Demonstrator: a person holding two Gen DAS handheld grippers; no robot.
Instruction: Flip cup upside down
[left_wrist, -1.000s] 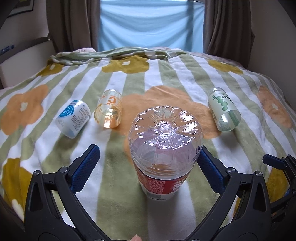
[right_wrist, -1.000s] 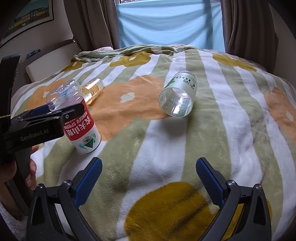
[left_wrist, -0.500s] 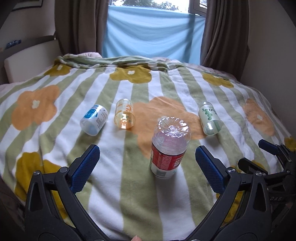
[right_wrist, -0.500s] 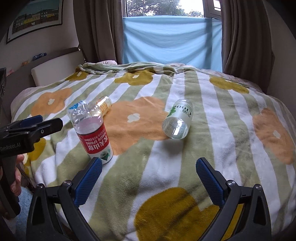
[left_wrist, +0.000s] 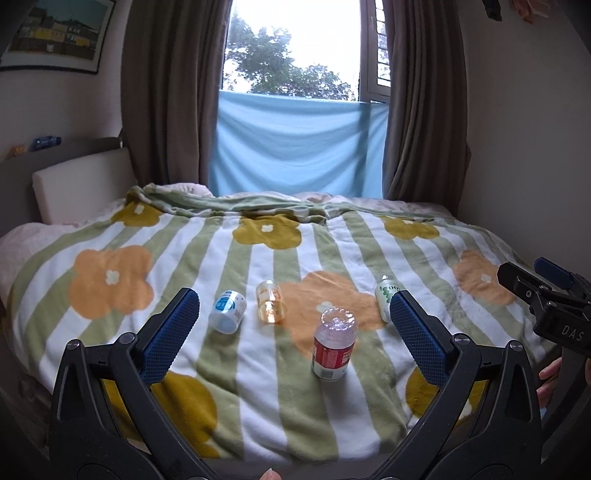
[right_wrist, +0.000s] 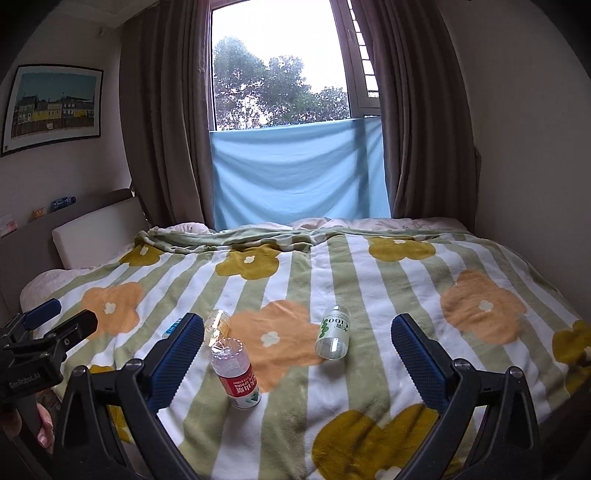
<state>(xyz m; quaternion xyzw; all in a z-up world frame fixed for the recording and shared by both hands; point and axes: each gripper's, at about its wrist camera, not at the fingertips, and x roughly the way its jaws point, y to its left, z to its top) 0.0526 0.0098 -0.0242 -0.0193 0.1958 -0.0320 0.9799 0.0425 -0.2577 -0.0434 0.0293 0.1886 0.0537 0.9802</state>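
Clear plastic with a red label, the cup (left_wrist: 334, 345) stands bottom-up on the blanket (left_wrist: 258, 398), its ribbed base on top and its mouth down in the fleece; it looks like a cut-off bottle. In the left wrist view it sits ahead of the left gripper (left_wrist: 295, 332), between the jaws and a little nearer the right-hand one, touched by neither. The jaws gape wide and hold nothing. In the right wrist view the cup leans slightly and stands just beside the left-hand jaw of the right gripper (right_wrist: 297, 358), whose jaws are likewise spread wide and empty.

Four containers in all lie on the bed. One is the upturned cup. Three rest on their sides: a white one with a blue label (left_wrist: 228, 311) beyond the left gripper's left-hand jaw, an amber one (left_wrist: 271, 306) near the middle of the gap, and a green-printed one (left_wrist: 386, 295) partly hidden behind the right-hand jaw. Two grippers are in sight, each with blue pads (left_wrist: 171, 334)
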